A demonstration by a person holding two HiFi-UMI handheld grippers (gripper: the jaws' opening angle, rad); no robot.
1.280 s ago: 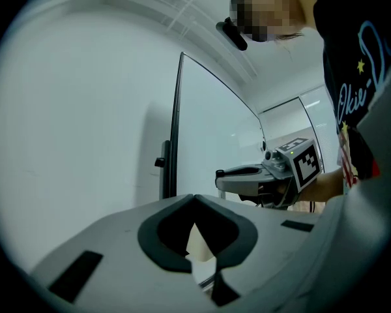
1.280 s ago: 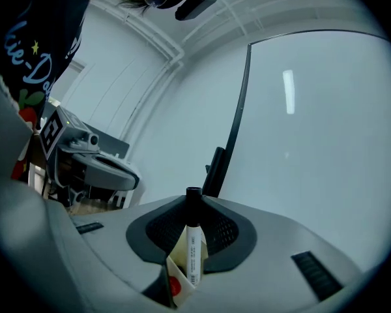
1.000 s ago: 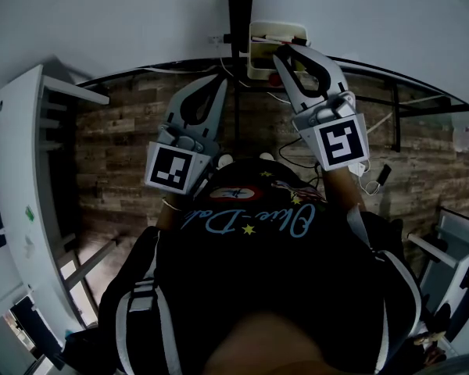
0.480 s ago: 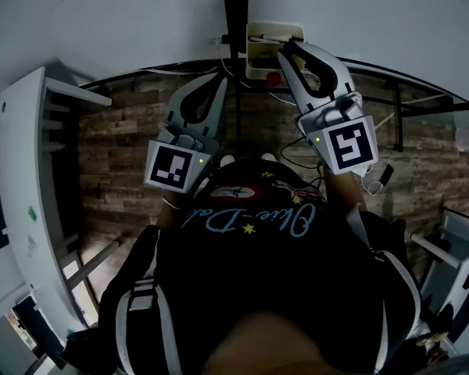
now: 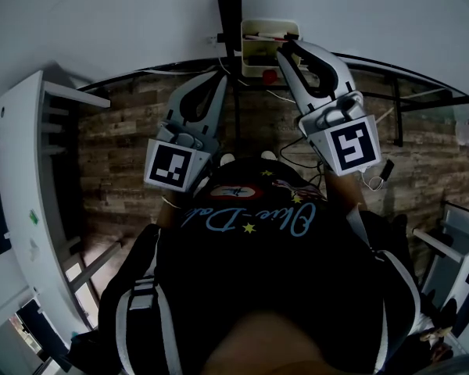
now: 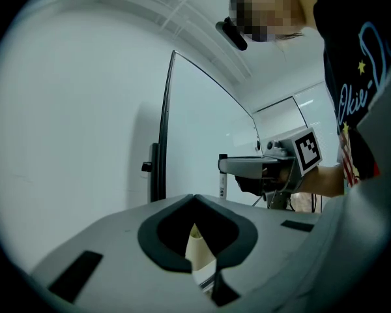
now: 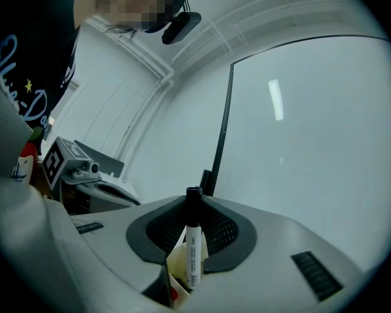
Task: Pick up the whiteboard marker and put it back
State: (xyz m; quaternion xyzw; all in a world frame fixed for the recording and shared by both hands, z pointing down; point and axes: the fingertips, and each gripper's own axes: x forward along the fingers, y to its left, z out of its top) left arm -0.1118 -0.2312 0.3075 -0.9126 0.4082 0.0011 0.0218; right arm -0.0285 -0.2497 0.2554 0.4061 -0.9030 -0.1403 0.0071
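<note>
A whiteboard marker (image 7: pixel 193 243) with a white body and black cap stands upright between the jaws of my right gripper (image 7: pixel 194 237), which is shut on it. Just under the marker is a cream holder (image 7: pixel 176 261) with something red inside. In the head view the right gripper (image 5: pixel 284 47) has its tips at the cream holder (image 5: pixel 256 56), which is fixed to the whiteboard's lower edge. My left gripper (image 5: pixel 219 81) hangs shut and empty, left of the holder and nearer to me. From the left gripper view the marker (image 6: pixel 223 182) hangs below the right gripper's tips.
The whiteboard (image 5: pixel 125 22) fills the far side, with a black vertical post (image 5: pixel 233 10) beside the holder. A red round thing (image 5: pixel 270 75) sits below the holder. A white shelf unit (image 5: pixel 19 178) stands at the left; cables (image 5: pixel 375 180) lie on the wood floor at the right.
My right gripper, with the marker in it, has edged slightly closer to the cream holder. The left gripper has stayed where it was.
</note>
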